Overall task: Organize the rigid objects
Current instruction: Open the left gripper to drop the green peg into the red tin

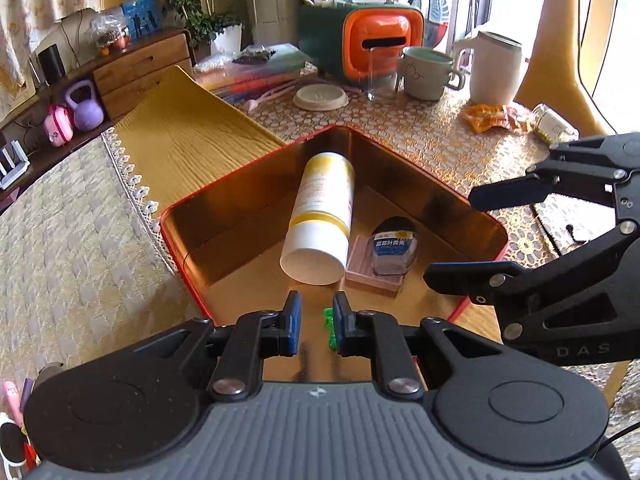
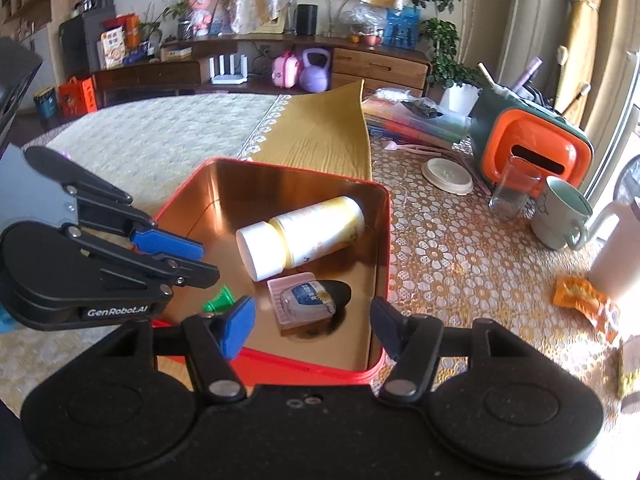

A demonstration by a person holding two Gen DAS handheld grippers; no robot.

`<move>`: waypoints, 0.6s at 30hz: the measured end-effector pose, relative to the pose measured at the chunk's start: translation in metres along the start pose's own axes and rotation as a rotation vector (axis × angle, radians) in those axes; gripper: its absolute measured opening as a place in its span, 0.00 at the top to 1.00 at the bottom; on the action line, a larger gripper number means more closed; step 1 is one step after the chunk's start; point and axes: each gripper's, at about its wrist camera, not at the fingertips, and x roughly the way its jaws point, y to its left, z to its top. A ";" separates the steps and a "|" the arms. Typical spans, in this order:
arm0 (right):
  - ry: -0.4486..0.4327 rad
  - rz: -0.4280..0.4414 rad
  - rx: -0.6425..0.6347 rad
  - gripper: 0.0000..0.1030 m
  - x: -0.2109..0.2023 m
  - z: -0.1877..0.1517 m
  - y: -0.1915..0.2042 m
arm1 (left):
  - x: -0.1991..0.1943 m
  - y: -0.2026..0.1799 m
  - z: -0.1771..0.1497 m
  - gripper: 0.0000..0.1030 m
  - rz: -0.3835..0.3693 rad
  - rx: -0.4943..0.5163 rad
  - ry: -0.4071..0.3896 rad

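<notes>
The white and yellow bottle [image 2: 300, 236] lay on its side in the red tin [image 2: 382, 280], its cap just beside a pink case [image 2: 298, 300] that carried a small dark-capped bottle [image 2: 320, 298]. A green clip [image 1: 329, 326] sat near the tin's front wall. The left gripper [image 1: 316, 326] hung over that clip with its jaws narrow and nothing between them. The right gripper [image 2: 312, 330] stood wide and empty over the tin's near rim. The round bottle could roll and knock the small one off the case, should a finger nudge the tin; the two grippers, near each other, might also collide
</notes>
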 end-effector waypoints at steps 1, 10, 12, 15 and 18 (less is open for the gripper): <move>-0.003 0.001 0.007 0.38 -0.002 0.000 0.000 | -0.004 0.001 -0.001 0.85 -0.002 -0.002 -0.006; -0.036 0.007 0.049 0.35 -0.024 0.000 0.013 | -0.040 0.009 -0.010 0.85 -0.015 -0.024 -0.063; -0.045 0.018 0.059 0.35 -0.030 0.001 0.017 | -0.049 0.012 -0.014 0.85 -0.024 -0.036 -0.073; -0.059 0.023 0.053 0.35 -0.039 0.004 0.028 | -0.063 0.017 -0.020 0.85 -0.031 -0.047 -0.094; -0.071 0.037 0.048 0.33 -0.046 0.006 0.039 | -0.077 0.022 -0.025 0.85 -0.041 -0.064 -0.110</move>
